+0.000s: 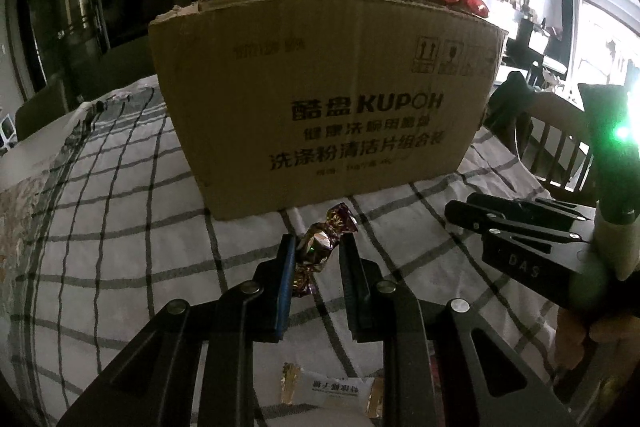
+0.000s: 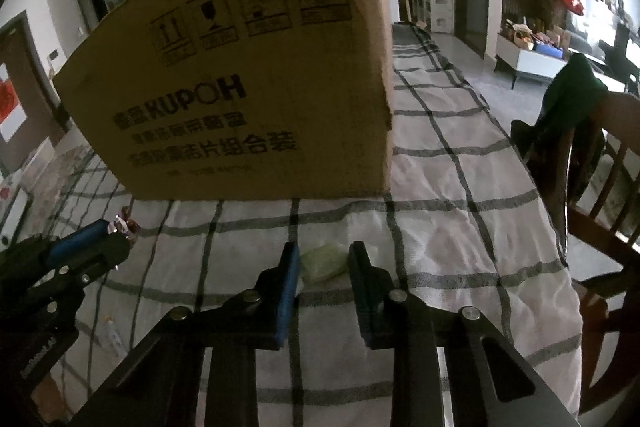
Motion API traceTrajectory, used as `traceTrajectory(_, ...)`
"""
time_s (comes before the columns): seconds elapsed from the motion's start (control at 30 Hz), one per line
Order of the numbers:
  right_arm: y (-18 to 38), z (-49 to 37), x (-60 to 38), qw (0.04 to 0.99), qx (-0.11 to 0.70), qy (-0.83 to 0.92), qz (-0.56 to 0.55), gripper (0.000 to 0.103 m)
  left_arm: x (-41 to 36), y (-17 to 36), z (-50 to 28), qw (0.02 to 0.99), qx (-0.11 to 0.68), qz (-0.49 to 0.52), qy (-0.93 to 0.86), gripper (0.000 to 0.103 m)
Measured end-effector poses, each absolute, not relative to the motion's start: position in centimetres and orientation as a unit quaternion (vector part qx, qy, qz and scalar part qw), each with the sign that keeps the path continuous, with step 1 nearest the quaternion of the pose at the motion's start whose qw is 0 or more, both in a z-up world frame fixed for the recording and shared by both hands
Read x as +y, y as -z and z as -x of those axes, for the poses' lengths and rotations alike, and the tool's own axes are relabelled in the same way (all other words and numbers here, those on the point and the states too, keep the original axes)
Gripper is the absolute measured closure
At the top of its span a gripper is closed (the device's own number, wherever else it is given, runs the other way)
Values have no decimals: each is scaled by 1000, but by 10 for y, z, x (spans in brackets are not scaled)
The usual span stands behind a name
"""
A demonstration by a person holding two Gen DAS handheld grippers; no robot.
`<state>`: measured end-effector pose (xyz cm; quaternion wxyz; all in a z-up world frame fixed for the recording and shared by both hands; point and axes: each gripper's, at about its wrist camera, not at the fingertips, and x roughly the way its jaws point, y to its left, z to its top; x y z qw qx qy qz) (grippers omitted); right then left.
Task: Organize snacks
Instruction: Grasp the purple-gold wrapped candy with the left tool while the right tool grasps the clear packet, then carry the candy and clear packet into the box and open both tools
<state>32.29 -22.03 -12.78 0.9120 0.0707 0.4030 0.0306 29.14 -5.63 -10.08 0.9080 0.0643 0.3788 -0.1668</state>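
A tall cardboard box (image 1: 320, 99) printed KUPOH stands on the checked tablecloth (image 1: 120, 227); it also fills the right wrist view (image 2: 248, 87). My left gripper (image 1: 318, 247) is shut on a candy in a shiny purple-gold wrapper (image 1: 320, 247), just in front of the box. In the right wrist view this gripper (image 2: 116, 231) shows at the left with the candy (image 2: 124, 225) at its tips. My right gripper (image 2: 324, 259) is open, its fingers on either side of a pale green wrapped snack (image 2: 322, 263) that lies on the cloth. It shows at right in the left wrist view (image 1: 480, 217).
A white wrapped snack with gold ends (image 1: 332, 387) lies on the cloth under my left gripper. A wooden chair (image 2: 600, 195) with a dark green garment (image 2: 568, 95) stands at the table's right edge. A small packet (image 2: 112, 337) lies at the left.
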Motion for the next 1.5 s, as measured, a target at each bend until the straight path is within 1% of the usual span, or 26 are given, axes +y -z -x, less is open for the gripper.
traceTrajectory(0.27, 119, -310, -217, 920, 387, -32, -58, 77, -56, 92, -285, 910, 372, -62, 169, 81)
traceTrajectory(0.6, 82, -286, -215, 933, 352, -45, -64, 76, -58, 66, -269, 917, 353, -53, 175, 81)
traceTrajectory(0.97, 32, -266, -211, 951, 298, -56, -59, 77, -57, 20, -256, 934, 308, -54, 174, 81)
traceTrajectory(1.5, -33, -281, -207, 974, 215, -61, -41, 77, -57, -49, -282, 958, 220, -103, 151, 81)
